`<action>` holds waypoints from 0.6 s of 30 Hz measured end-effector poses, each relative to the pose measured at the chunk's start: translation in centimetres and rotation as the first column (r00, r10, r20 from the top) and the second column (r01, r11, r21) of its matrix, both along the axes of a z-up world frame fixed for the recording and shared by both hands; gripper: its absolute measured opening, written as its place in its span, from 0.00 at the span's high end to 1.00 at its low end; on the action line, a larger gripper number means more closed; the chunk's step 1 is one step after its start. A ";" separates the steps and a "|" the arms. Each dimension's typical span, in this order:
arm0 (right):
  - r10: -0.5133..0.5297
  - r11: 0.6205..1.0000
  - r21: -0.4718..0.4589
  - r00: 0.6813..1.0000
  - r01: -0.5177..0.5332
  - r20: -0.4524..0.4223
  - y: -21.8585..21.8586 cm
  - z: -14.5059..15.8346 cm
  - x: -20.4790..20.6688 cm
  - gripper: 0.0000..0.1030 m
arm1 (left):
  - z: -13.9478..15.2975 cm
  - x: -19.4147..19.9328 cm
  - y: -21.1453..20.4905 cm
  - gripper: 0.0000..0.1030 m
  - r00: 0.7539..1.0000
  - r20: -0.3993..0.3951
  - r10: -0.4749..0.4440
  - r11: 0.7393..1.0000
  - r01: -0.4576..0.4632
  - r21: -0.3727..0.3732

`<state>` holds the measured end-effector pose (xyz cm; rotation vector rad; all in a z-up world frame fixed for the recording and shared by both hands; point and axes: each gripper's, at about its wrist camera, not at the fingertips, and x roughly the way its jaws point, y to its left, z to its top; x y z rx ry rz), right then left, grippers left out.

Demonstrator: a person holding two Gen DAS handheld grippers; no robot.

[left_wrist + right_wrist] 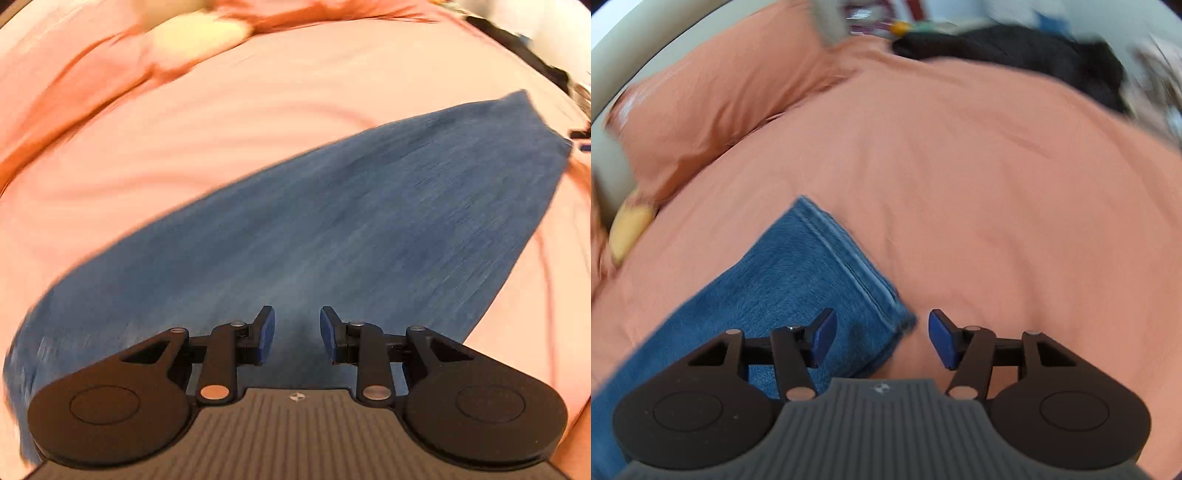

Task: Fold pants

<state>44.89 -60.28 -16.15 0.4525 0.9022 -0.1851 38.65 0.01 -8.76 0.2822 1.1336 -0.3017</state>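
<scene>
Bed: covered with a salmon-pink sheet, creased in places, filling both views.

Pillow: same salmon fabric, at the far left corner of the bed in the right wrist view.

Dark bundle: black, blurred, at the bed's far edge; what it is cannot be told.

Pants: blue denim, lying flat on the sheet as a long, narrow band. In the right wrist view the hemmed end shows a stitched seam.

Yellow object: soft-looking, beside the pillow at the left edge; blurred.

Left gripper: above the denim, blue pads apart, nothing between them.

Right gripper: jaws parted, over the corner of the hem; the pads do not press the cloth.
</scene>
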 end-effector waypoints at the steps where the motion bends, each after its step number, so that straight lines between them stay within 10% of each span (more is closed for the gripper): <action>1: 0.031 1.000 0.003 0.999 -0.031 0.009 -0.1 0.3 0.5 0.46 | -0.1 0.8 -1.5 0.66 1.000 0.004 -0.028 1.000 0.028 -0.003; 18: 0.312 0.938 0.161 0.950 -0.308 -0.001 -3.9 -5.3 8.9 0.62 | -7.1 12.9 -20.8 0.66 0.964 0.034 -0.265 0.961 0.266 -0.076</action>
